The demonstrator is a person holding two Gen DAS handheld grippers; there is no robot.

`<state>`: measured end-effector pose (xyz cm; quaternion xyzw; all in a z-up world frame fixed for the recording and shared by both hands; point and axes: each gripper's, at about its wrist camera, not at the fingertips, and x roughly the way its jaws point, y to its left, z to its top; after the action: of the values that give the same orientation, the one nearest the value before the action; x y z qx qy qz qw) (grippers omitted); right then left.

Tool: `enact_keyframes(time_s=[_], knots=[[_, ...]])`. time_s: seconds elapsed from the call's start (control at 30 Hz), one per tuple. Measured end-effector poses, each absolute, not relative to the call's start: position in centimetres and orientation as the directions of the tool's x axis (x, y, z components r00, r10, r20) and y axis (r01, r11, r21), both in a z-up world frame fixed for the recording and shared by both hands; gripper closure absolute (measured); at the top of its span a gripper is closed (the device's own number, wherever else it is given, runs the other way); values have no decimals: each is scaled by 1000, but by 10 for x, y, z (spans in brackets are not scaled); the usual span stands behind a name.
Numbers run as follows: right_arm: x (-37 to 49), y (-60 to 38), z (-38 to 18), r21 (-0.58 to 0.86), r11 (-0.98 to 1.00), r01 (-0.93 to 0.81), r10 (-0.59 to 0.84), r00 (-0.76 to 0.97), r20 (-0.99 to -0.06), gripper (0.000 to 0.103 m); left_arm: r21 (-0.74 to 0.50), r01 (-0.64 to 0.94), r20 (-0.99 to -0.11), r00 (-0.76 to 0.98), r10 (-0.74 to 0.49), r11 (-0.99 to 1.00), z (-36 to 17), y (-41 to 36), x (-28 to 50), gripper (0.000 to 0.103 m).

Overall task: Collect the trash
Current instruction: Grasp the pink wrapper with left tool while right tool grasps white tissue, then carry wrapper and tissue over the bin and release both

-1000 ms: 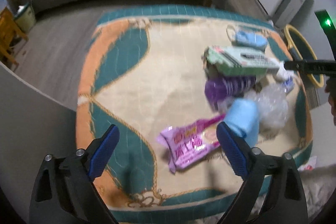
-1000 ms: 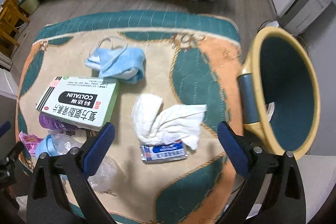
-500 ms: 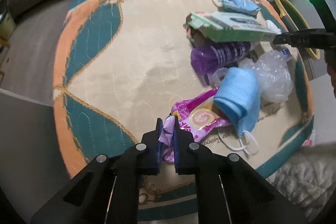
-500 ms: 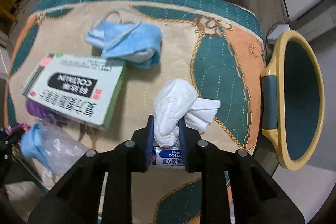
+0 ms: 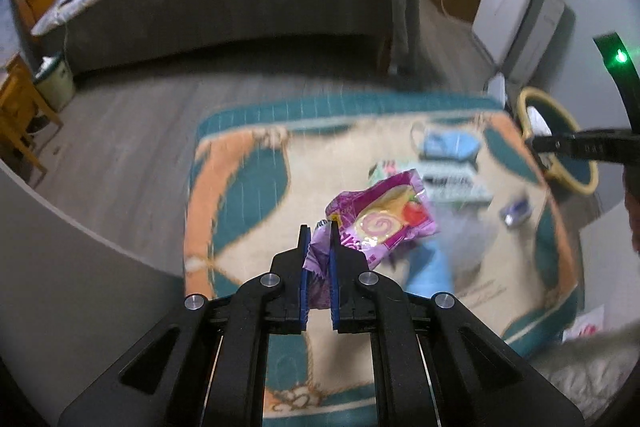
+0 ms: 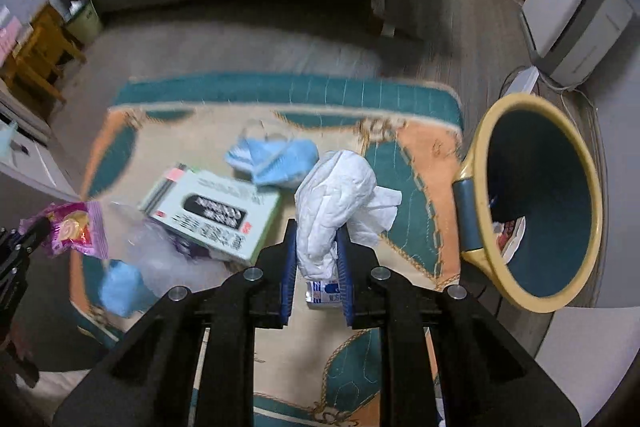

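Between my right claw [image 6: 316,247] and the yellow-rimmed teal bin [image 6: 536,107] the patterned rug [image 6: 416,155] lies bare; leftward, a green-white medicine box [image 6: 212,211] and blue face mask [image 6: 272,157] crowd the way.

On the teal, orange and cream patterned rug [image 6: 412,155], the trash counts out as follows. Two light blue face masks: one [image 6: 276,157] just beyond the box, one [image 6: 118,285] at the rug's near left edge. One green-and-white cardboard medicine box [image 6: 216,211] lies mid-rug. One crumpled clear plastic bag [image 6: 156,259] sits beside that box. One small blue-and-white sachet [image 6: 322,293] lies nearer. One purple snack wrapper [image 5: 384,219] and one crumpled white tissue [image 6: 336,195] are held above the rug. One yellow-rimmed teal bin [image 6: 536,203] stands at the rug's right edge.
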<state>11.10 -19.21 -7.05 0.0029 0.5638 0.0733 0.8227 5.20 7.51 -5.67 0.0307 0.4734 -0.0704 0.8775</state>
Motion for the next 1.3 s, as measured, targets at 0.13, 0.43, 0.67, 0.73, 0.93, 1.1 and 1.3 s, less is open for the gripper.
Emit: enact_keyframes(time_s=[0.13,0.43,0.67,0.73,0.93,1.1,1.3], knots=[[111,-202,-45,108,988,-106,142,402,-904,85,-50,164,-791,596,-139,985,-31,63,58,94],[102,-255,-25,91,994,-57,108,469,-877,85,-53,253,-741,638,-208,966,-3,8,67,94],[104,-298,-30,95,995,-3,84,490,-868,85,-46,297,-743,628,-231,954,-8,-34,72,94],[105,-313,-34,103,995,13,84,487,-869,85,-40,314,-747,620,-238,948,-12,-47,74,94],[112,-367,-47,88,992,91,34,478,-878,85,-25,378,-758,596,-264,925,-25,-95,77,94],[117,-405,-57,68,985,160,-16,476,-879,85,-27,419,-767,573,-288,908,-41,-132,76,94],[119,-433,-64,52,976,213,-63,497,-865,85,-59,436,-773,549,-318,898,-56,-176,84,94]])
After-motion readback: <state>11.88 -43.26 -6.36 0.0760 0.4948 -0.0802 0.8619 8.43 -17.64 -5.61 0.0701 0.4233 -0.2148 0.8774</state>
